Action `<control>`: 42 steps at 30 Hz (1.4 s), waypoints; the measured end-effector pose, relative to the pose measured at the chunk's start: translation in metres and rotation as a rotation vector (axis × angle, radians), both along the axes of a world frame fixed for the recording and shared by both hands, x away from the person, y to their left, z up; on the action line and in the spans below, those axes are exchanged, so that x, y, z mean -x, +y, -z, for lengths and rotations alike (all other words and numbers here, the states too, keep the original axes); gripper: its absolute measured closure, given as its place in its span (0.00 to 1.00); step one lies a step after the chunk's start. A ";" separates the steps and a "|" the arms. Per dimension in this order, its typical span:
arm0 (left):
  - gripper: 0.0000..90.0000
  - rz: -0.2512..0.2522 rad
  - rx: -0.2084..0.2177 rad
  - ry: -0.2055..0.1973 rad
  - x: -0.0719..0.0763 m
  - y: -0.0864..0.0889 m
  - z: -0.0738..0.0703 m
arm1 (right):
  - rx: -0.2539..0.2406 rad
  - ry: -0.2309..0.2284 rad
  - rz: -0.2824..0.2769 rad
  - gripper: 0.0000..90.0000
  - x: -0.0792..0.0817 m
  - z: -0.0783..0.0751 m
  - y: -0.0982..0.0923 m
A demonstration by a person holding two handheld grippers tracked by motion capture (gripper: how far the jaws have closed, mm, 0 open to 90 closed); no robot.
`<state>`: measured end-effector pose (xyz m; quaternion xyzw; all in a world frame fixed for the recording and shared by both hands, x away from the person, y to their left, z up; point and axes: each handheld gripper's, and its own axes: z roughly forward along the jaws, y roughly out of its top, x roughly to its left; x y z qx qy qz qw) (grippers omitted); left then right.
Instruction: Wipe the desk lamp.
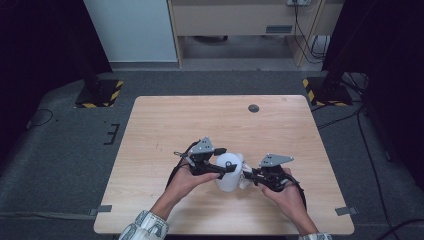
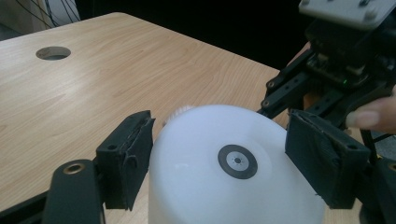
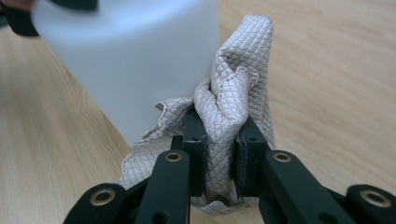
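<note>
Tool states first, then objects by size. Wooden surface (image 1: pixel 165 120) carries everything; a round grommet hole (image 1: pixel 253 108) sits near its far edge, well apart from the work.

White plastic container (image 1: pixel 228 172): stands near the front middle of the surface, round black-ringed mark (image 2: pixel 237 161) on its upper face. Left tool (image 1: pixel 212 162) straddles it, jaws spread wide with one pad (image 2: pixel 125 158) on each side of the body. The near pad appears to touch the wall, but the far pad's contact is hard to confirm from the left gripper view. Judged purpose: steady the container so it cannot slide or turn while being wiped.

Right tool (image 3: pixel 219 154): jaws pressed together, pinching a bunched quilted beige cloth (image 3: pixel 233 93). Cloth rises past the jaw tips and lies against the container's side wall, low on the body. Pinch is at the cloth's middle, leaving loose folds free to contact the plastic, which suits wiping
</note>
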<state>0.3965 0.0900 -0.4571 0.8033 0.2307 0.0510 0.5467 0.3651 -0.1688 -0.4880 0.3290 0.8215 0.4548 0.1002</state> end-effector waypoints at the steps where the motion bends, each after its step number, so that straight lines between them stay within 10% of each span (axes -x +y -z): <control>1: 0.25 -0.002 -0.002 -0.003 0.000 0.000 0.000 | -0.010 -0.004 -0.002 0.87 0.000 -0.003 -0.001; 22: 0.25 -0.005 0.013 0.010 -0.001 0.000 0.002 | -0.040 0.045 -0.050 0.87 -0.056 -0.006 0.015; 42: 0.26 -0.010 0.015 0.014 -0.001 0.000 0.002 | -0.043 0.097 -0.085 0.87 -0.071 -0.003 0.022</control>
